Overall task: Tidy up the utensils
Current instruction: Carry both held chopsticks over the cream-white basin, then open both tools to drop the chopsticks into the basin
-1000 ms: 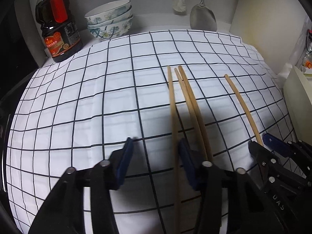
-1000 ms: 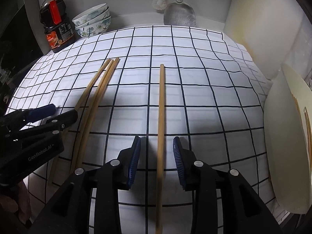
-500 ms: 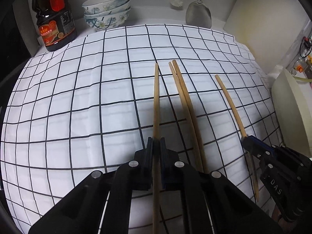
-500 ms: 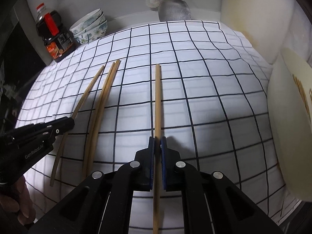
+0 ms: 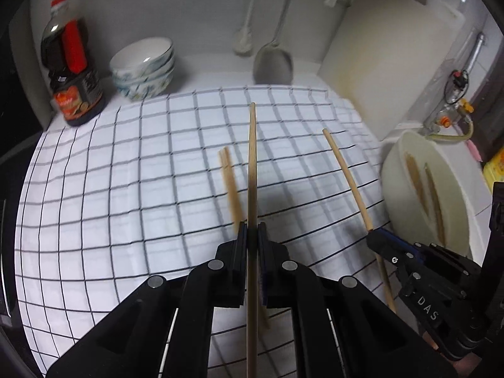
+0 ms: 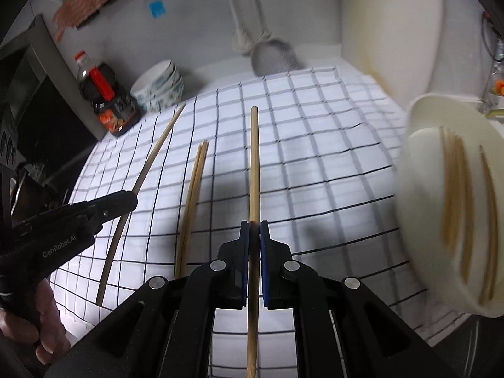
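My left gripper (image 5: pixel 251 231) is shut on a wooden chopstick (image 5: pixel 252 163), held up off the checked cloth (image 5: pixel 126 189). My right gripper (image 6: pixel 254 228) is shut on another chopstick (image 6: pixel 254 157), also raised. From the left wrist view the right gripper (image 5: pixel 376 234) shows at the right with its chopstick (image 5: pixel 345 176). From the right wrist view the left gripper (image 6: pixel 130 200) shows at the left with its chopstick (image 6: pixel 157 151). Two chopsticks (image 6: pixel 195 182) still lie together on the cloth between the grippers. A cream holder (image 6: pixel 425 208) at the right has several chopsticks inside.
A dark sauce bottle (image 5: pixel 71 69) and stacked patterned bowls (image 5: pixel 143 67) stand at the back left. A metal ladle (image 5: pixel 272 63) and a brush hang on the back wall. A white cutting board (image 5: pixel 384 63) leans at the back right. A hand (image 6: pixel 41 324) holds the left gripper.
Both grippers shut, each on one chopstick, then rose with them off the cloth. The views tipped up, bringing the cream holder further into sight.
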